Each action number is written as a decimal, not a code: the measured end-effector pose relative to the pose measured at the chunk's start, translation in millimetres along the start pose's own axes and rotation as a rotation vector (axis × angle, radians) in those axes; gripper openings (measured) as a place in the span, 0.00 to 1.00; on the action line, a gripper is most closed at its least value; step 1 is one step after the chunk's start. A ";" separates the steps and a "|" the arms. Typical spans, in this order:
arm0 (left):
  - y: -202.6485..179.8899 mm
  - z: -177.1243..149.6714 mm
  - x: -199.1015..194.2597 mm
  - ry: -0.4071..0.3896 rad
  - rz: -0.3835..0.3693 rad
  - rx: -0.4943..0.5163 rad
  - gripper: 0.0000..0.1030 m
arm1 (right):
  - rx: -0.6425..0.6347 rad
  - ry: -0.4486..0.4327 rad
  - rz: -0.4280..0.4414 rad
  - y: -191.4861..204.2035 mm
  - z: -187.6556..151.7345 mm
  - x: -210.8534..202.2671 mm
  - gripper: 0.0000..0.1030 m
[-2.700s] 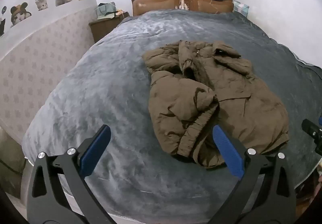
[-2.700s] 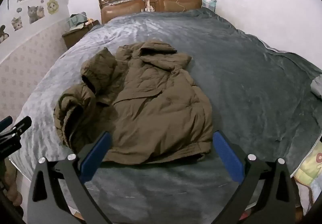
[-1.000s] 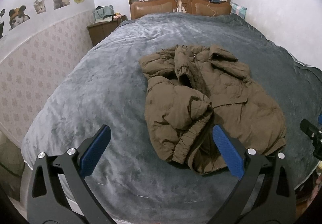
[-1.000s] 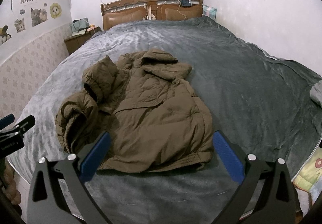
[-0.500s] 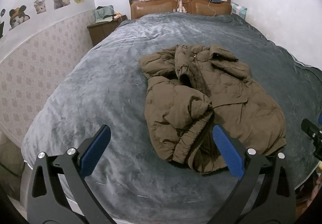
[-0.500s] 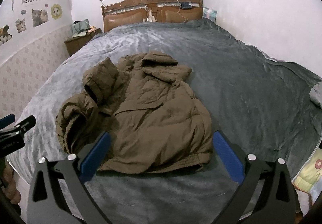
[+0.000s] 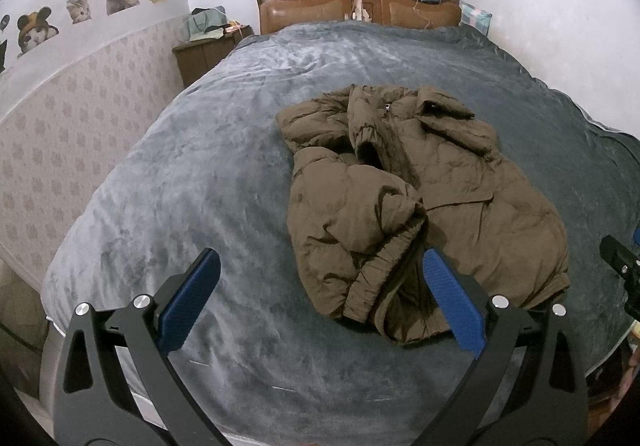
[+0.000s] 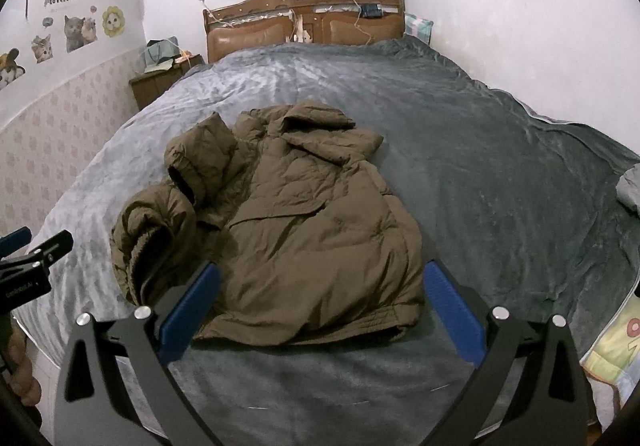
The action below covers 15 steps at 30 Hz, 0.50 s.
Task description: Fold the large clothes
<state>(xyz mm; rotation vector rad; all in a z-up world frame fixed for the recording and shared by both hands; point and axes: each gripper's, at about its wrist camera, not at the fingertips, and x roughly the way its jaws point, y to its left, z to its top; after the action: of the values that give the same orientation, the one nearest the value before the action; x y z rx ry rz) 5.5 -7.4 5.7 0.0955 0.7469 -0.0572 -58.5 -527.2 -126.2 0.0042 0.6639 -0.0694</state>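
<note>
One brown padded jacket [image 7: 420,197] on the grey bedspread [image 7: 200,173], near its foot edge.
I held my two grippers, left [image 7: 320,298] and right [image 8: 320,306], above that edge, each with both blue pads [image 8: 188,302] spread wide, gripping nothing.

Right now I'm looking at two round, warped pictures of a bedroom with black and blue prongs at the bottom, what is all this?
No robot here: a person holds a clamp-like tool in each hand, each with a wide-angle camera looking along its jaws. One picture is from the left gripper, the other from the right gripper. The blue strips are the jaw pads. Both grippers are open and hold nothing. On the grey blanket covering the bed lies a brown padded jacket, one side bunched up, not yet folded. Each tool peeks into the other's picture at the edge.
</note>
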 end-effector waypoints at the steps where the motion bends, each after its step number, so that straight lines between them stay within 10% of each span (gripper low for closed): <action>1: 0.3 0.0 0.1 -0.001 0.001 0.000 0.97 | -0.001 -0.001 -0.002 0.3 -0.3 -0.1 0.99; 15: 0.4 1.3 0.8 0.001 -0.004 0.002 0.97 | -0.004 -0.002 -0.002 2.7 -0.5 1.2 0.99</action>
<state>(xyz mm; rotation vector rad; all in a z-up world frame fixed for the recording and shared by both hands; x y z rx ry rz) 7.0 -7.2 6.1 0.0962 0.7482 -0.0613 -57.6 -524.6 -127.3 -0.0001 0.6620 -0.0700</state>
